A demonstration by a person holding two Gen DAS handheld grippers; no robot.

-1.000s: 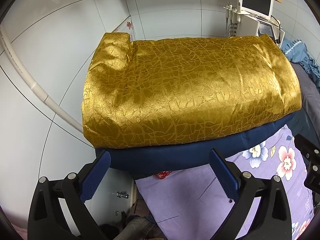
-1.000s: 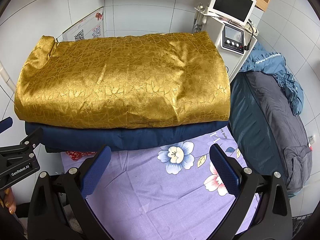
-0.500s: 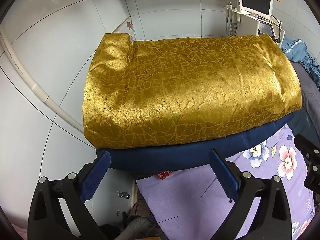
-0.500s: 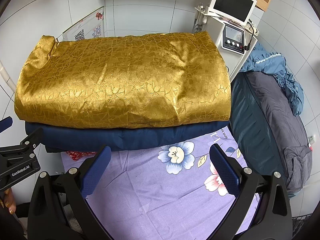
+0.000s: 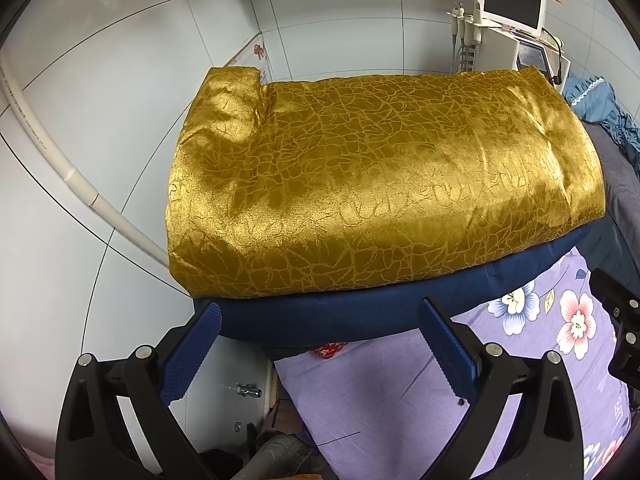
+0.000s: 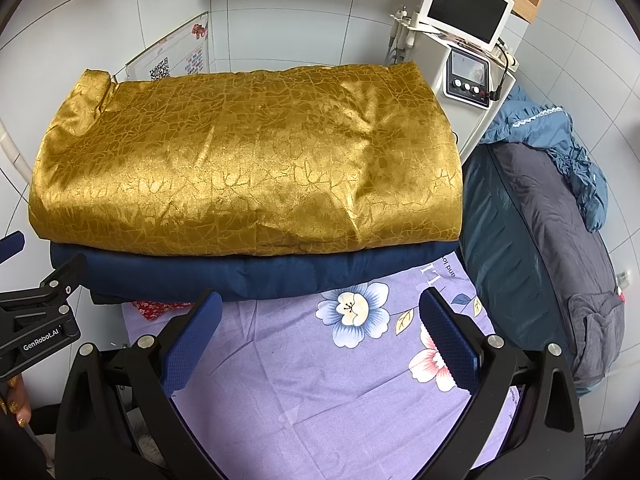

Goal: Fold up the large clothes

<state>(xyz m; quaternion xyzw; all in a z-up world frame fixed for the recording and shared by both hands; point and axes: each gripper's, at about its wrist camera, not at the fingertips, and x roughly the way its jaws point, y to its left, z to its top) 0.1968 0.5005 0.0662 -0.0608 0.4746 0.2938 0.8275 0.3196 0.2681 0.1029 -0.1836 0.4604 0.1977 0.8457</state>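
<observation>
White pipe (image 5: 60, 168): ran diagonally down the tiled wall at the left of the left wrist view; only a short stub of it appeared at the left edge of the right wrist view.
Left gripper (image 5: 320, 312): occupied the lower centre of its own view, blue pads spread wide, nothing between them; its black body also entered the lower left of the right wrist view, bearing a printed brand label.
Hand (image 6: 16, 412): fingertips seen only in the right wrist view, at the lower left edge below the left gripper.
Gold garment (image 5: 380, 184): folded into a broad rectangle in the centre of both views, lying on top of the navy garment; a small raised flap stood at its upper left corner.
Navy garment (image 6: 248, 276): folded, directly under the gold garment, its front edge showing as a dark band.
Floral sheet (image 6: 320, 380): lilac with flowers, covering the surface in the lower centre under both garments.
Right gripper (image 6: 320, 312): lower centre of its own view, pads set wide apart above the floral sheet, holding nothing.
Monitor unit (image 6: 468, 4): upper right in both views; its dial panel was clear only in the right wrist view.
Grey and teal bedding (image 6: 552, 216): heaped at the right, shown far more fully in the right wrist view.
</observation>
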